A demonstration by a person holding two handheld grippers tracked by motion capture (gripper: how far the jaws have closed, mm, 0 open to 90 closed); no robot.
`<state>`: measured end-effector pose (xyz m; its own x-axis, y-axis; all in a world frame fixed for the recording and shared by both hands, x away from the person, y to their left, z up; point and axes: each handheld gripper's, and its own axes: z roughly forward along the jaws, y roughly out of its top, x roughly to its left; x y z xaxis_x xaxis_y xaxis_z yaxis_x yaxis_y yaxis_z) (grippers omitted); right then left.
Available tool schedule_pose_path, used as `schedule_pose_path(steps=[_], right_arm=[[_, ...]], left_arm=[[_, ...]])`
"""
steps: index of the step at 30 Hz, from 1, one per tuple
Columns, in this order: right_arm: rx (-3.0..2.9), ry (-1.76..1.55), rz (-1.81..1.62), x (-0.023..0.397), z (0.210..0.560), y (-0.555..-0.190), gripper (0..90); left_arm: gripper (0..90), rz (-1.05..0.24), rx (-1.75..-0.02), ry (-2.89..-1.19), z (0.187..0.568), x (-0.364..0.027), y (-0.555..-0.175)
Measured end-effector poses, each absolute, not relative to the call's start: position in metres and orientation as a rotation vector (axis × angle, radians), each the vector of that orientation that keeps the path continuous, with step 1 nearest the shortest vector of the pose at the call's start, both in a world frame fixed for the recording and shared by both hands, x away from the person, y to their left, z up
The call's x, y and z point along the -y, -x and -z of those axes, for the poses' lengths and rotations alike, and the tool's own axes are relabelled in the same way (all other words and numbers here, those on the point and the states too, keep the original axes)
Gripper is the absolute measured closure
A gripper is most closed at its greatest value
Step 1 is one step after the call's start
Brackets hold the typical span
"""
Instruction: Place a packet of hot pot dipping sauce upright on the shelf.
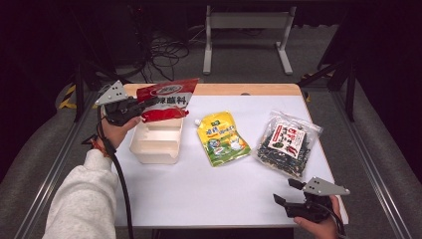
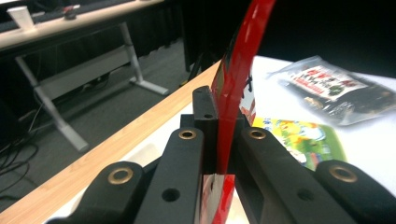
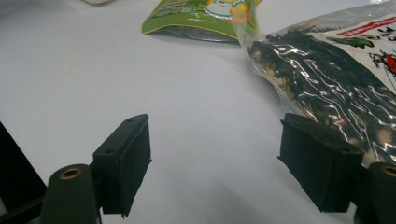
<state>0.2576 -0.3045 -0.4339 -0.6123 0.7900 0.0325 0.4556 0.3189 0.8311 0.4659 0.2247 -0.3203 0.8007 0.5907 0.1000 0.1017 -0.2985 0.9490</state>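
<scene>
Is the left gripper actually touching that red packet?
Touching. The left gripper view shows the left gripper with its fingers clamped on the red packet.

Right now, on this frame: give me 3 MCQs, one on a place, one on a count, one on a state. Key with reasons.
1. Where is the red packet?
A. flat on the table
B. held above the white bin
C. on the dark snack bag

2. How many packets lie on the table?
A. one
B. two
C. four

3. How do the right tongs stand?
A. open, holding nothing
C. shut on the green pouch
B. shut on the bin

Key:
1 B: the left tongs pinch the red packet's edge and carry it over the bin.
2 B: the green-yellow pouch and the dark snack bag lie flat on the table.
3 A: in the right gripper view the pads stand wide apart over bare table.
</scene>
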Motion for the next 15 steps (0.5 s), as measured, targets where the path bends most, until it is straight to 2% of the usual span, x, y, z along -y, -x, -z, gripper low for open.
schedule_pose_path(steps=[15], right_arm=[[-2.174, -1.191, -1.180, 0.314, 0.440, -0.249, 25.1]], left_arm=[[90.0, -0.508, -0.577, -1.862, 0.347, -0.223, -0.517]])
